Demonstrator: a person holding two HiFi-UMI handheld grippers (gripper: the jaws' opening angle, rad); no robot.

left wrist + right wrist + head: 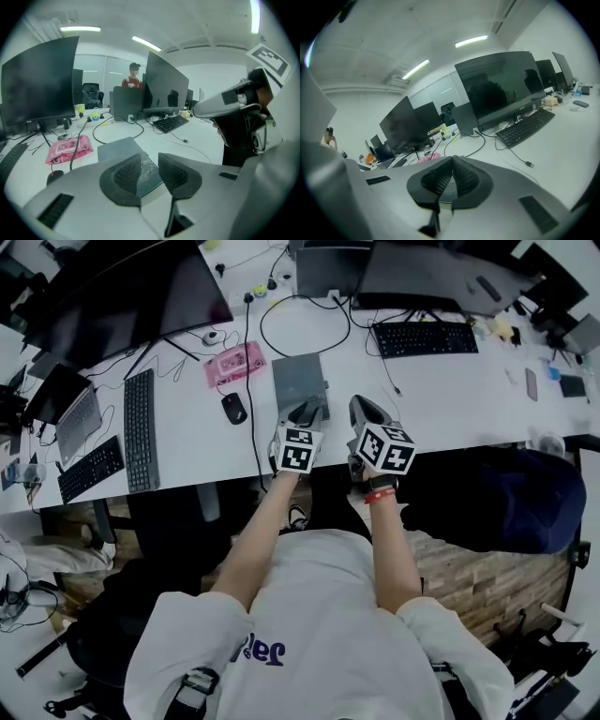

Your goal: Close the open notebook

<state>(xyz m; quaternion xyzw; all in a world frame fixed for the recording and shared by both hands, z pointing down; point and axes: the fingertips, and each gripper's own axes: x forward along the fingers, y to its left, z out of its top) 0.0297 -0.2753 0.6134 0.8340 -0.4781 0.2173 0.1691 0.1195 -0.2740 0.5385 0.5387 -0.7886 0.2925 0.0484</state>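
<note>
The grey notebook lies flat on the white desk with its cover up, and it looks closed. My left gripper hovers just above its near edge, jaws apart with nothing between them. In the left gripper view the notebook shows beyond the left gripper. My right gripper hangs to the notebook's right over bare desk. In the right gripper view the right gripper has its tips together and holds nothing.
A pink pouch, a black mouse and a black cable lie left of the notebook. Keyboards and dark monitors line the desk. A dark chair stands at the right. A person sits far behind.
</note>
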